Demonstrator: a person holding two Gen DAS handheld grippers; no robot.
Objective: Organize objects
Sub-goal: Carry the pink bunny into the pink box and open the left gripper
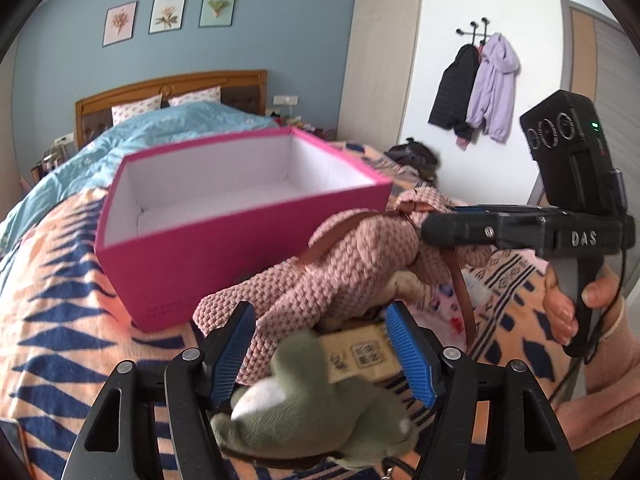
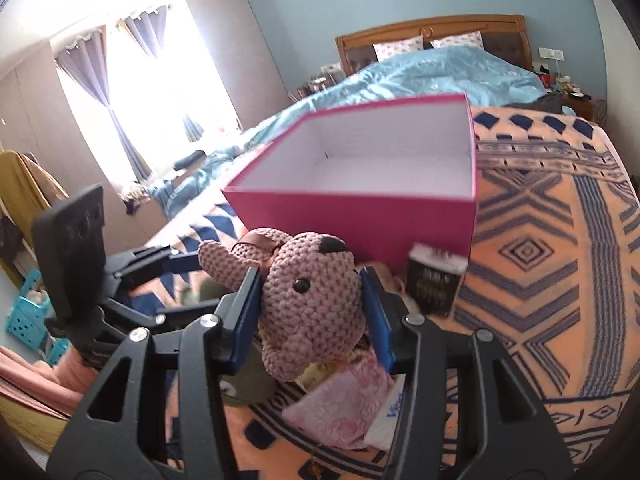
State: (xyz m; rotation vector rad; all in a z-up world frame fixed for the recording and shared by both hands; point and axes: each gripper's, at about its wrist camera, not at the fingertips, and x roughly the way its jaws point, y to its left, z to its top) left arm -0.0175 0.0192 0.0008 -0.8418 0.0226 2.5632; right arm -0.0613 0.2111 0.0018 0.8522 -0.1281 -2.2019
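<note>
Crocheted pink bear [image 2: 310, 296] sat clenched in the right tool [image 2: 312, 308] just before the pink box [image 2: 360, 216] (open-topped) on the bed [image 2: 560, 280]; the left tool [image 1: 320, 344] stood released around a green plush [image 1: 312, 412].

A home bedroom: ahead of the claw stands a bed [image 1: 120, 148] with wooden headboard [image 1: 172, 88], 3 framed prints [image 1: 166, 13] above, jackets [image 1: 476, 88] hooked on the wall, curtains [image 2: 100, 80] left.
</note>
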